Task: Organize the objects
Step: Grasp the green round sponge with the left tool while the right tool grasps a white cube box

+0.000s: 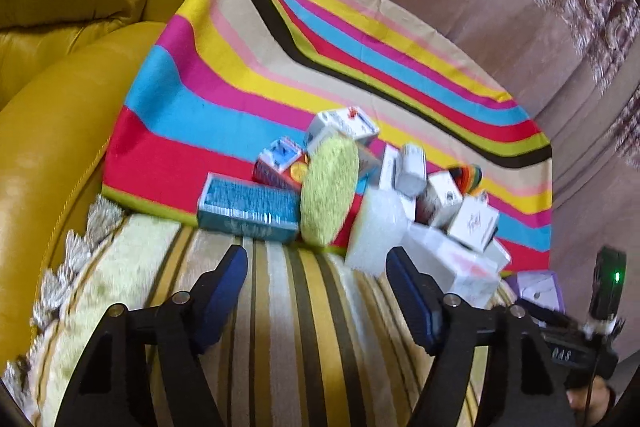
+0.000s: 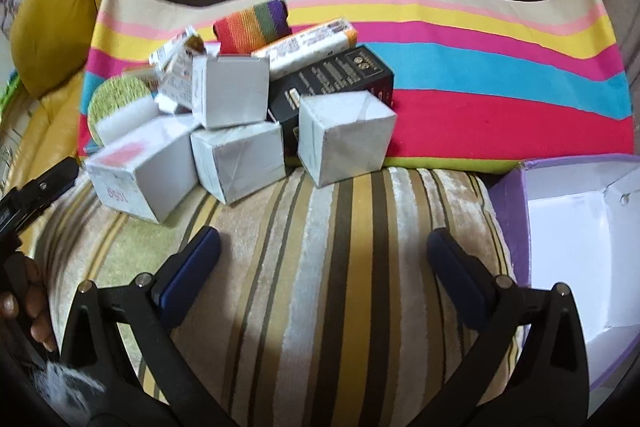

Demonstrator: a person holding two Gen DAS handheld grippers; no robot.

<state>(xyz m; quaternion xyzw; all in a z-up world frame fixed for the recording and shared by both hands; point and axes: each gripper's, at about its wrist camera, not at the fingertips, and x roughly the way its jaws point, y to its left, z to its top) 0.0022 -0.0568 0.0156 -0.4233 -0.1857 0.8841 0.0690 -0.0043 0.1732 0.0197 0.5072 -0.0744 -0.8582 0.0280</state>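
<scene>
A heap of small boxes lies where the bright striped cloth [image 1: 224,83] meets a striped cushion [image 1: 280,327]. In the left wrist view I see a blue box [image 1: 248,207], a round green pad [image 1: 330,187], a white foam block [image 1: 376,227] and several white boxes. My left gripper [image 1: 316,261] is open just short of the heap, over the cushion, with nothing between its fingers. The right wrist view shows white boxes [image 2: 344,139], a black box [image 2: 332,83], a rainbow roll [image 2: 252,25] and an open purple box [image 2: 580,247] at the right. My right gripper [image 2: 324,239] is open and holds nothing.
A yellow leather sofa [image 1: 72,27] rises at the left and a pinkish curtain [image 1: 500,7] hangs behind the cloth. The other handheld gripper [image 2: 36,187] shows at the left edge of the right wrist view, with a hand below it.
</scene>
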